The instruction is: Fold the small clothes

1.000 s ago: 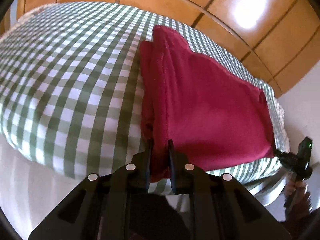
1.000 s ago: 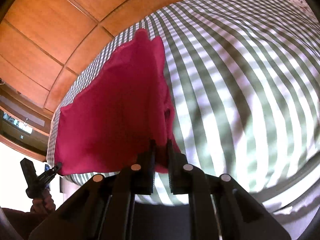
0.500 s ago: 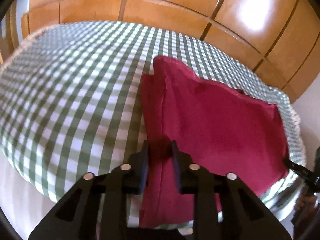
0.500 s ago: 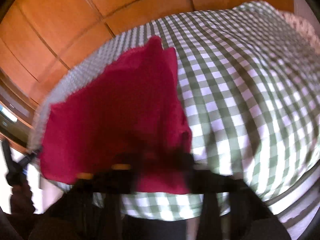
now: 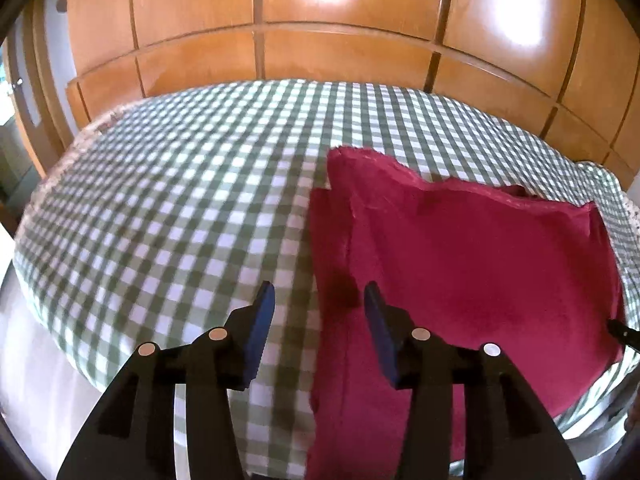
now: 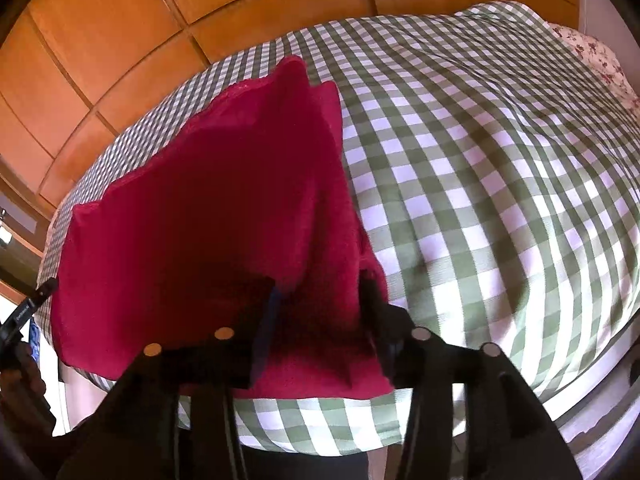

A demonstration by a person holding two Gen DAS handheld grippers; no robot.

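A dark red garment (image 5: 472,264) lies folded flat on the green-and-white checked bed cover (image 5: 168,208); it also shows in the right wrist view (image 6: 208,208). My left gripper (image 5: 318,300) is open, its jaws spread over the garment's near left edge, holding nothing. My right gripper (image 6: 320,296) is open too, its jaws spread above the garment's near right corner. The tip of the other gripper shows at the garment's far side in each view (image 5: 624,334) (image 6: 28,304).
Wooden wardrobe panels (image 5: 320,32) stand behind the bed. A floral pillow (image 6: 596,56) lies at the far right of the bed. The checked cover (image 6: 500,168) spreads wide beside the garment. The bed's near edge drops off below the grippers.
Both grippers were shut on the garment's near edge one second ago; they have let go and opened. Both have lifted and tilted up, and the garment now lies flat.
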